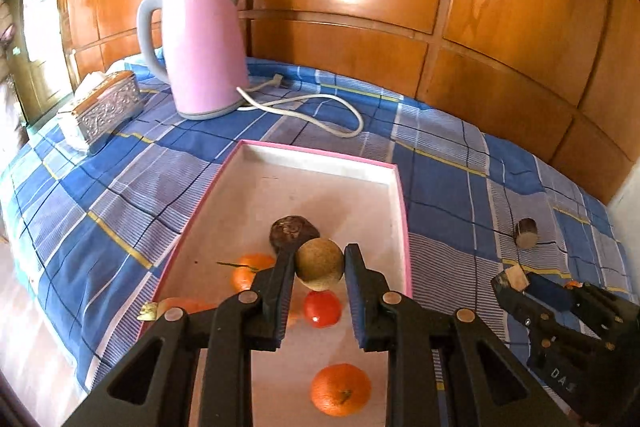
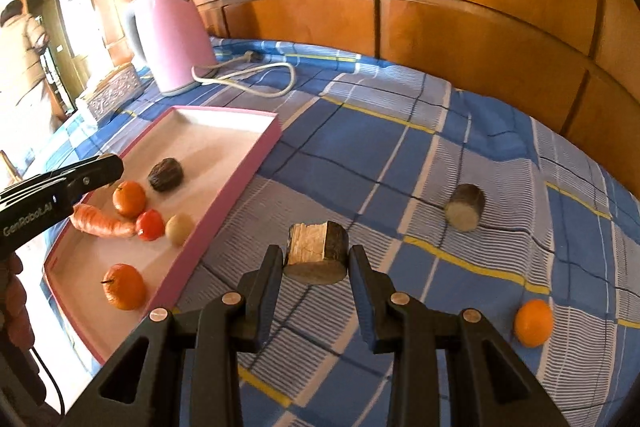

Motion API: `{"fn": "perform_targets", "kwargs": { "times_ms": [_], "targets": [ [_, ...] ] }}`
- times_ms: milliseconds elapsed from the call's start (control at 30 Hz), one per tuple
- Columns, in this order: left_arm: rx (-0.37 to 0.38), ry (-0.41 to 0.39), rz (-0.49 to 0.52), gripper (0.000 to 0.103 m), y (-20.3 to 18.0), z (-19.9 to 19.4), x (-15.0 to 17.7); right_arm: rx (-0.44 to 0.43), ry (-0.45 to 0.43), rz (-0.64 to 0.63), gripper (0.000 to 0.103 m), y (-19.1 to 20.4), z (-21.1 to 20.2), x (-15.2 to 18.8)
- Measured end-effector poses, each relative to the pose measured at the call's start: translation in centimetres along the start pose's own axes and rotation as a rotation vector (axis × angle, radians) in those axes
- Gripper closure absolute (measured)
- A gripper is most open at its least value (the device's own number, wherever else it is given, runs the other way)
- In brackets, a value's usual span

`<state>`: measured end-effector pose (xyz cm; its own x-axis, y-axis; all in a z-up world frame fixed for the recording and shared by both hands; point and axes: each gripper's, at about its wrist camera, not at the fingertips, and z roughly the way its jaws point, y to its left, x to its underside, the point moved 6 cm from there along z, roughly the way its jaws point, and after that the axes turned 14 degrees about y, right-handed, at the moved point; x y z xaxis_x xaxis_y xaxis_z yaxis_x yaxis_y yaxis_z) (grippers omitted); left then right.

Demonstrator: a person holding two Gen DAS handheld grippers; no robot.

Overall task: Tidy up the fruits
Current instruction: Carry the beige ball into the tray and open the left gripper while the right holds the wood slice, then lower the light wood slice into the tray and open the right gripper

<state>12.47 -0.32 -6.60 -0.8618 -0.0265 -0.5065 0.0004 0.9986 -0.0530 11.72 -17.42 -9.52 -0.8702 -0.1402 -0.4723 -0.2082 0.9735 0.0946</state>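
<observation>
A: Nearest the right tool (image 2: pixel 314 259) sits a wood chunk (image 2: pixel 316 253), dead ahead between its wide-open fingers, neither pad touching it for certain.

B: And the left tool (image 1: pixel 318 267)?

A: Parted over the pink tray (image 1: pixel 394 187); the tan round fruit (image 1: pixel 320 264) lies between its fingers, apparently not gripped. One loose orange (image 2: pixel 533 323) lies on the bed, near right of the right tool, which is nearer it and points level and forward.
</observation>
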Motion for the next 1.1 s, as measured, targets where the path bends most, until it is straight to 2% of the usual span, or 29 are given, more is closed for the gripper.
{"fn": "perform_targets", "kwargs": {
  "times_ms": [67,133,200,433,567,867,1100],
  "targets": [
    [-0.004,-0.004,-0.013,0.077,0.4,0.0,0.0,-0.009,0.003,-0.011,0.069,0.7,0.1,-0.1],
    [-0.005,-0.01,-0.019,0.07,0.7,-0.2,0.0,-0.016,0.006,-0.018,0.069,1.3,0.1,-0.1],
    [-0.002,-0.016,-0.029,0.055,1.1,-0.5,0.1,-0.027,0.012,-0.022,0.069,1.8,0.2,-0.2],
    [0.001,-0.038,-0.045,0.052,2.5,-1.8,0.4,-0.07,0.026,-0.038,0.069,3.4,0.3,-0.7],
    [0.005,-0.068,-0.056,0.045,3.2,-3.1,0.6,-0.112,0.032,-0.049,0.069,4.7,0.4,-1.7],
    [0.006,-0.107,-0.059,0.044,4.3,-5.3,1.2,-0.19,0.019,-0.081,0.069,8.1,0.7,-6.0],
    [0.003,-0.114,-0.07,0.044,5.0,-6.0,1.7,-0.193,0.063,-0.103,0.069,10.6,2.8,-7.3]
  ]
}}
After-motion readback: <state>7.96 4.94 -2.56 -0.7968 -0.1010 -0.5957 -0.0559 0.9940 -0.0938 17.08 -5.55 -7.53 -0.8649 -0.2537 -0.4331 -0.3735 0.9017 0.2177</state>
